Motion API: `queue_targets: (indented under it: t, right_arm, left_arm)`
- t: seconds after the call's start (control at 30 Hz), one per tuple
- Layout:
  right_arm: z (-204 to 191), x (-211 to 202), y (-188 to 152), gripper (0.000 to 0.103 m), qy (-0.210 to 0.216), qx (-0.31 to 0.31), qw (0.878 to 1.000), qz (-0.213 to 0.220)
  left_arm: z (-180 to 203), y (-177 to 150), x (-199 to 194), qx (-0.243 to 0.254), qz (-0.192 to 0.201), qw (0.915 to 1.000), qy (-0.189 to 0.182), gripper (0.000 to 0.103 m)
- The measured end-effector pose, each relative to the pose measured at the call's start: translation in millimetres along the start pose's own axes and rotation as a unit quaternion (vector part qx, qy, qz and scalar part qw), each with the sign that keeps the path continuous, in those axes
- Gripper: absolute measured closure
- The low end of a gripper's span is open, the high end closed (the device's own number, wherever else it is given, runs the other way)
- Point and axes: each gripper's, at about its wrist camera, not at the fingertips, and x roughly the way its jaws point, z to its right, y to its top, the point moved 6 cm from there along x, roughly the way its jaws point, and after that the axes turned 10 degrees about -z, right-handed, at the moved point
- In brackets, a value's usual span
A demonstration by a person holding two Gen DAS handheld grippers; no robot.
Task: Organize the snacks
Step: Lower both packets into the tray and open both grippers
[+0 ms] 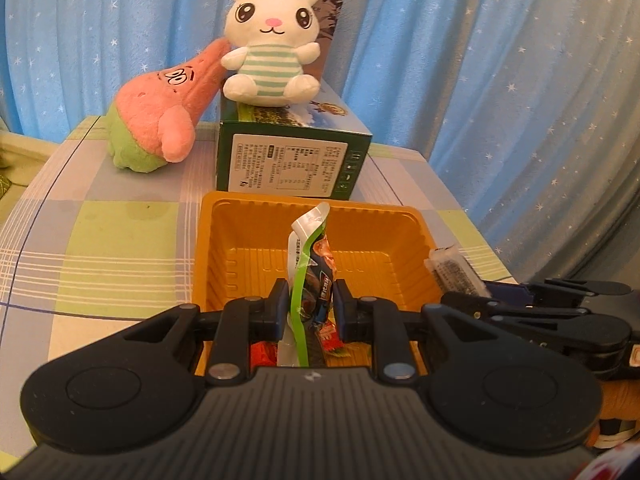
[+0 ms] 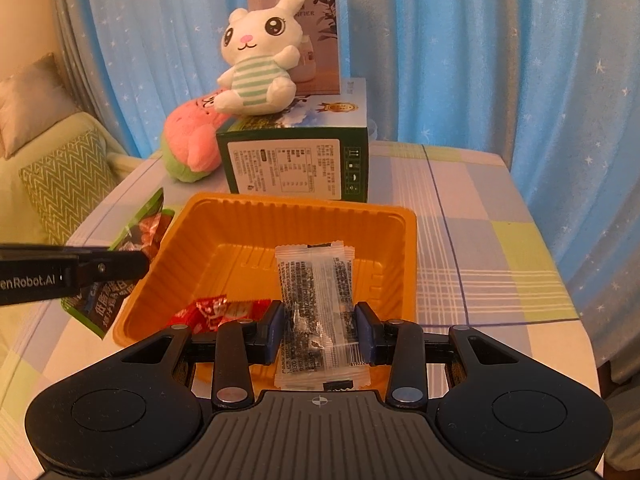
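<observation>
Snacks are mid-sort: the orange ribbed plastic tray [image 2: 288, 216] sits on the checked tablecloth [image 2: 480, 240], a small red wrapper [image 2: 216, 310] already inside. The left gripper [image 1: 310, 308] is clenched on a green-edged foil snack pouch [image 1: 310, 264], held edge-up over the tray, probably so it drops in cleanly. The right gripper [image 2: 320, 330] grips a clear crinkly packet with black print [image 2: 316, 304] above the tray too. Only "enRobot.AI" on the tool is readable; the pouch's Chinese text is too blurry.
</observation>
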Motion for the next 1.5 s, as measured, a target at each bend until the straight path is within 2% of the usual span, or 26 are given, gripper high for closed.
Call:
queue_targets:
  t: [0.47, 0.87, 0.9, 0.93, 0.97, 1.5]
  right_arm:
    - [7.0, 25.4, 6.3, 0.065, 0.001, 0.012, 1.000, -0.019]
    - [7.6, 27.4, 7.5, 0.065, 0.002, 0.014, 1.000, -0.018]
    - [7.5, 26.8, 7.6, 0.065, 0.002, 0.015, 1.000, -0.017]
    - [7.4, 26.0, 7.6, 0.065, 0.001, 0.015, 1.000, -0.016]
    - [7.2, 25.0, 7.8, 0.065, 0.001, 0.014, 1.000, -0.015]
    - [2.6, 18.1, 11.1, 0.065, 0.005, 0.017, 1.000, -0.011]
  left_arm:
    - [-7.8, 9.8, 26.5, -0.014, -0.011, 0.9998, -0.002, 0.082]
    - [-9.9, 17.4, 38.7, -0.019, -0.010, 0.9997, 0.007, 0.082]
    - [-11.0, 18.3, 39.4, -0.024, -0.008, 0.9997, 0.008, 0.080]
    - [-12.5, 19.2, 39.8, -0.029, -0.007, 0.9995, 0.006, 0.069]
    - [-14.2, 19.7, 39.1, -0.033, -0.006, 0.9994, 0.007, 0.064]
    - [-22.0, 5.0, 20.2, -0.021, -0.001, 0.9997, 0.013, 0.061]
